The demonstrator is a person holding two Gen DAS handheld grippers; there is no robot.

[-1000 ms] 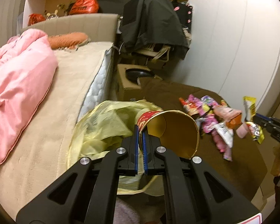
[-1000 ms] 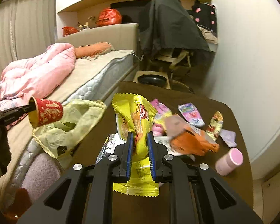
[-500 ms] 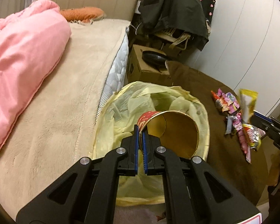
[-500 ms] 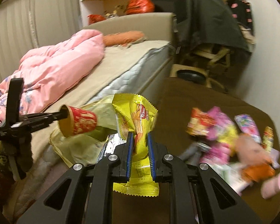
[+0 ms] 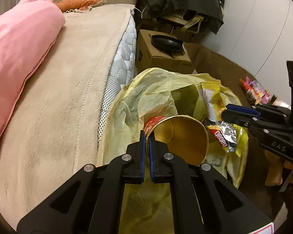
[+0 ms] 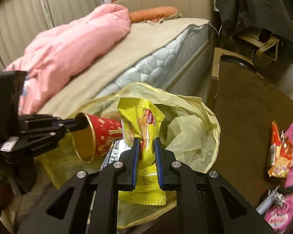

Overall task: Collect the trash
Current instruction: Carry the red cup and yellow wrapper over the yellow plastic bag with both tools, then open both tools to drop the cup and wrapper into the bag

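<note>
My left gripper [image 5: 147, 136] is shut on the rim of a red and gold paper cup [image 5: 182, 136], holding it on its side over the open yellow trash bag [image 5: 156, 89]. My right gripper [image 6: 147, 146] is shut on a yellow snack wrapper [image 6: 141, 120] with a silver-lined wrapper behind it, over the bag [image 6: 187, 120]. In the left wrist view the right gripper [image 5: 242, 113] and its wrappers [image 5: 220, 134] hang above the bag's right side. In the right wrist view the left gripper [image 6: 74, 124] holds the cup [image 6: 99, 136] just left of the wrapper.
A bed with a beige cover [image 5: 58, 97] and pink duvet [image 6: 72, 46] lies left of the bag. A cardboard box [image 5: 160, 56] stands behind it. Several snack wrappers [image 6: 283, 150] lie on the brown table [image 6: 244, 107] to the right.
Both grippers have moved in over the trash bag. The right gripper carried the yellow wrapper left from the table until it sits beside the cup. Both stay shut.
</note>
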